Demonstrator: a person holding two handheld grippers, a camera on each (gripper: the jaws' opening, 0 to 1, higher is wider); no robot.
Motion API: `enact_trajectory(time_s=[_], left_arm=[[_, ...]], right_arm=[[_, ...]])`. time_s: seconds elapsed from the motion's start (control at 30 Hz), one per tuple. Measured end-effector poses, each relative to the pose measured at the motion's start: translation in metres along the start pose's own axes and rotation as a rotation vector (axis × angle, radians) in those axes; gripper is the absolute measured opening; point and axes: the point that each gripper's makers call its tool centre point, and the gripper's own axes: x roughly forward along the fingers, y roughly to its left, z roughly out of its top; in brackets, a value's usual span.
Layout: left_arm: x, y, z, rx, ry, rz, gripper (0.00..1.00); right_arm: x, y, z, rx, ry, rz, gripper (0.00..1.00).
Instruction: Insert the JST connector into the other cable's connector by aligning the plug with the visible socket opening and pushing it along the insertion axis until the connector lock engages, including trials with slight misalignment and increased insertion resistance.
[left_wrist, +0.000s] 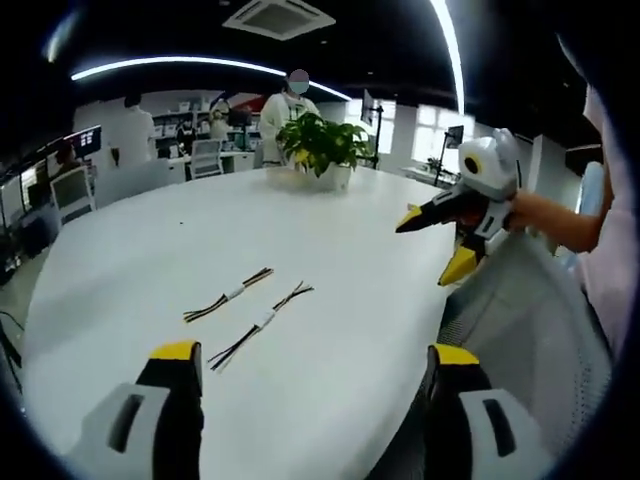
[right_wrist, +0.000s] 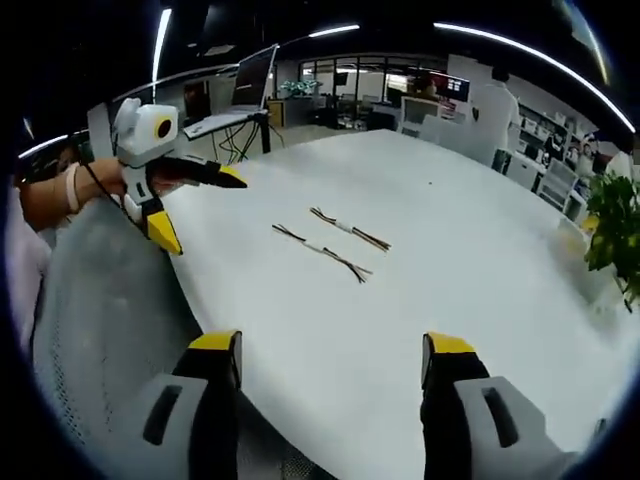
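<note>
No lettering, label, brand or number is legible on anything.

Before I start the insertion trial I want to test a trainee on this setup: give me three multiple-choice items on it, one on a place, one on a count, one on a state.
1. Where do the cables lie?
A. on the white table, side by side and apart
B. in the plant pot
C. on the mesh chair

2. How many cables lie on the table?
A. one
B. two
C. four

3. How do both grippers stand?
A. left shut on a cable
B. right shut on a cable
C. both open and holding nothing

Answers:
1 A: the near cable and the far cable rest on the white table, with bare tabletop between them.
2 B: the right gripper view also shows just two, one beside the other.
3 C: the left gripper and the right gripper have their jaws spread wide, short of the cables.
</note>
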Motion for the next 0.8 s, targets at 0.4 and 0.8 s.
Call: enact_trajectory(time_s=[0.4,0.8], left_arm=[[0.001,-0.003,-0.01,0.054,0.051,-0.004,0.9],[0.001,0.002,-0.02,0.074,0.098,0.01,0.87]], right_arm=[[0.003,-0.003,-0.012,-0.029,0.045,-0.048,0.71],[0.003,-0.011,-0.011,0.0,0.035,-0.081,0.7]])
